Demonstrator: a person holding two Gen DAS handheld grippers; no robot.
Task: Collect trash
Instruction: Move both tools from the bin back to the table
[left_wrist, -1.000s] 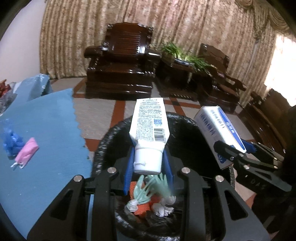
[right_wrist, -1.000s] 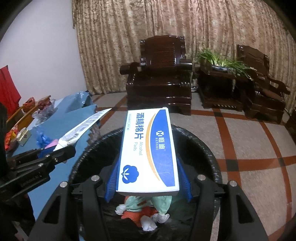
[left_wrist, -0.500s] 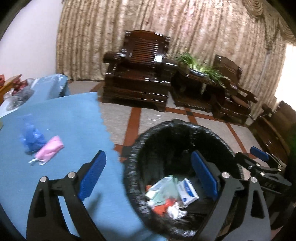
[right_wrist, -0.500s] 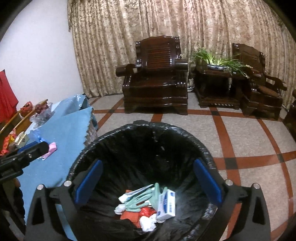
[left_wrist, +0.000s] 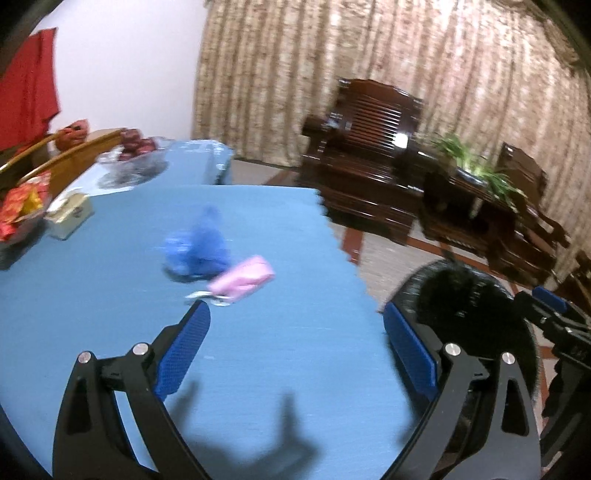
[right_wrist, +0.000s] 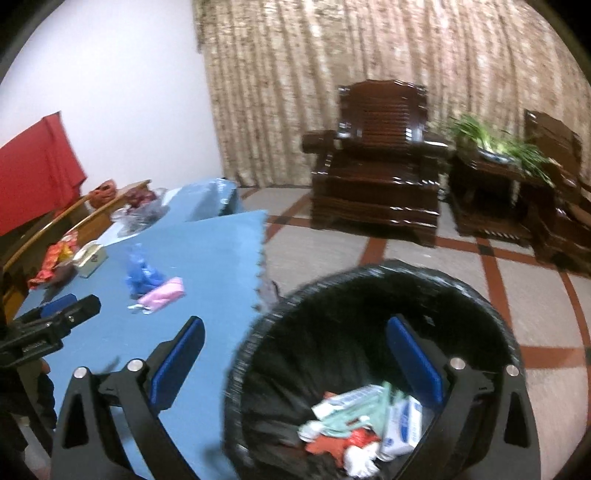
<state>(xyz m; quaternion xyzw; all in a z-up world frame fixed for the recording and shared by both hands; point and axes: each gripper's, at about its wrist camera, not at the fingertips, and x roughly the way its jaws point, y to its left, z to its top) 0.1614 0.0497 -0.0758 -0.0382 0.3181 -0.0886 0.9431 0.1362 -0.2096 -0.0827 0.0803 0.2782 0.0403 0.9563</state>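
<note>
Now the left gripper hangs over the blue tablecloth with its jaws spread wide and nothing between the blue pads, and what matters is what lies just beyond them: a small pink pouch, straight ahead of the gripper and a little toward its left finger, with something metallic, perhaps a ring or clasp, at its near-left end. The pouch's long axis runs aslant, from near-left to far-right, so it lies crosswise to neither finger; I judge the gripper would need a slight turn to close across the narrow side. Touching it on the far-left is a crumpled blue plastic bag, blurred, its shape hard to read. The right gripper is likewise wide open and empty, but it sits over the near-left rim of the black-lined trash bin, right of the table, with the pouch well off to its far left. So the left one is plainly the nearer to both pieces. Down in the bin lie a white tube, a white-and-blue box and red and pale green scraps. A small cream tin stands at the far-left of the cloth, apart from the rest.
</note>
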